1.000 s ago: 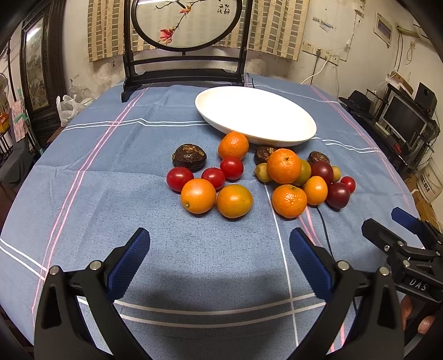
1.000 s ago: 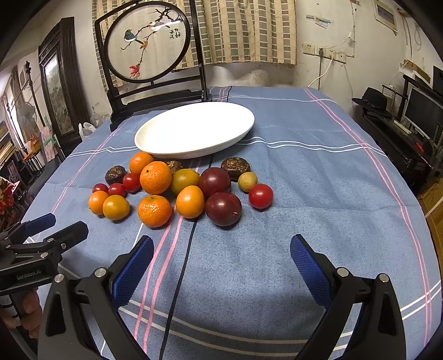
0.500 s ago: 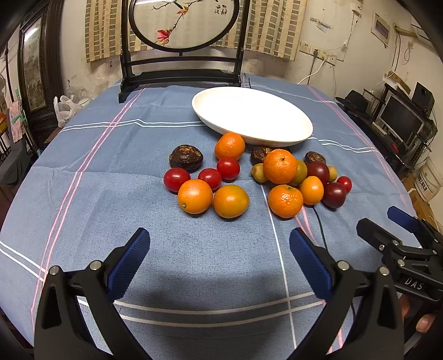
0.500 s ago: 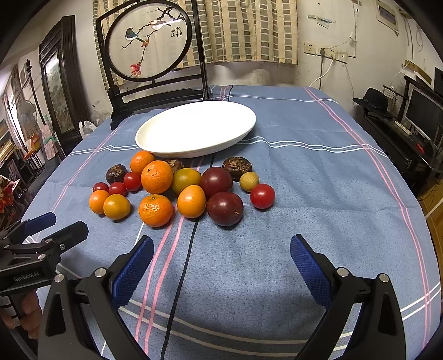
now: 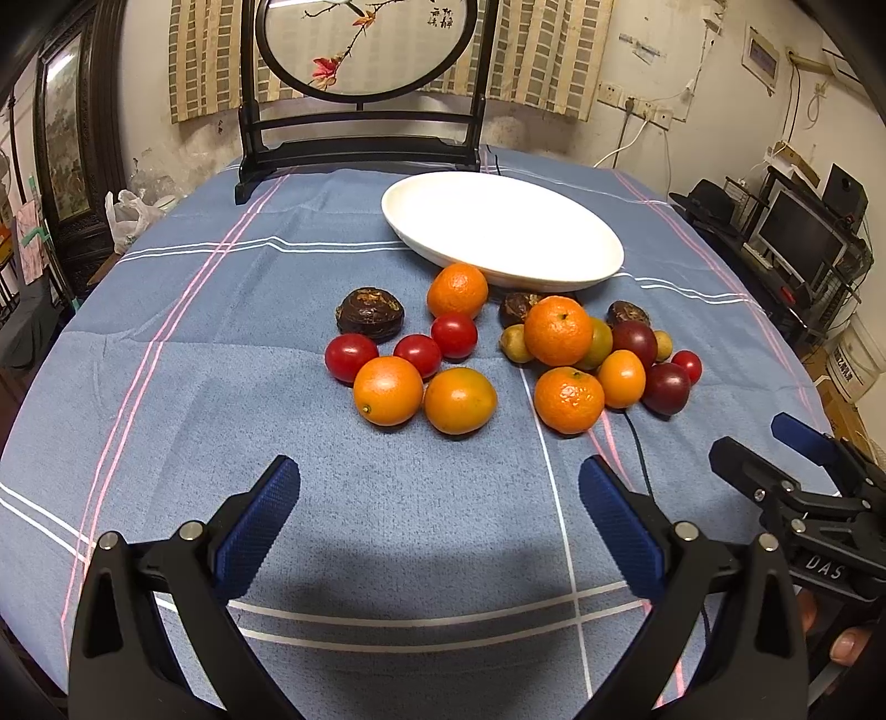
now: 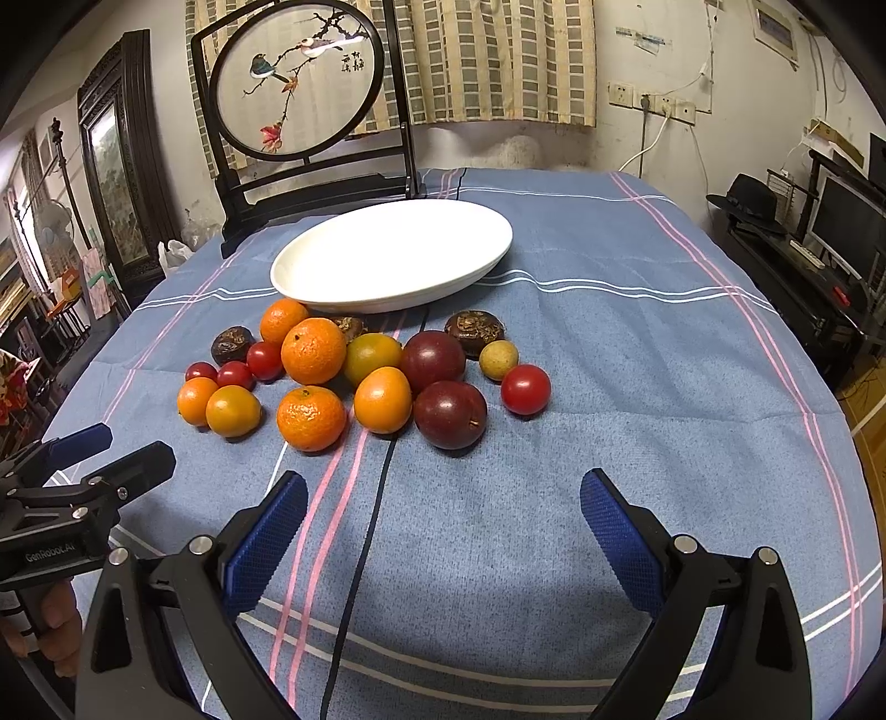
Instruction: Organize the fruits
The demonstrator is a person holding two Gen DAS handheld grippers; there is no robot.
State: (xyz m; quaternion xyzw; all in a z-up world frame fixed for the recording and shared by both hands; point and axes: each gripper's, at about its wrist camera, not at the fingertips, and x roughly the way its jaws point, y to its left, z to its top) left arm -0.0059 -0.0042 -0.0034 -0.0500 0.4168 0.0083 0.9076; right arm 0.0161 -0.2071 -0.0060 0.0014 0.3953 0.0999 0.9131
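Note:
A pile of fruit lies on the blue tablecloth in front of an empty white oval plate (image 5: 501, 230) (image 6: 393, 255). It holds oranges (image 5: 387, 390) (image 6: 310, 418), red cherry tomatoes (image 5: 351, 357) (image 6: 526, 389), dark plums (image 6: 450, 414) (image 5: 667, 387), brown wrinkled fruits (image 5: 370, 313) and small yellow ones (image 6: 498, 360). My left gripper (image 5: 440, 482) is open and empty, short of the two nearest oranges. My right gripper (image 6: 443, 493) is open and empty, short of the plums. Each gripper shows at the edge of the other's view.
A black wooden stand with a round painted screen (image 5: 365, 50) (image 6: 299, 77) stands at the table's far edge behind the plate. A thin black cable (image 6: 360, 554) runs across the cloth from the fruit toward me. Shelves with monitors (image 5: 797, 232) stand to the right of the table.
Both grippers have moved slightly forward toward the fruit, which looks a little nearer. Both stay open. No fruit has moved.

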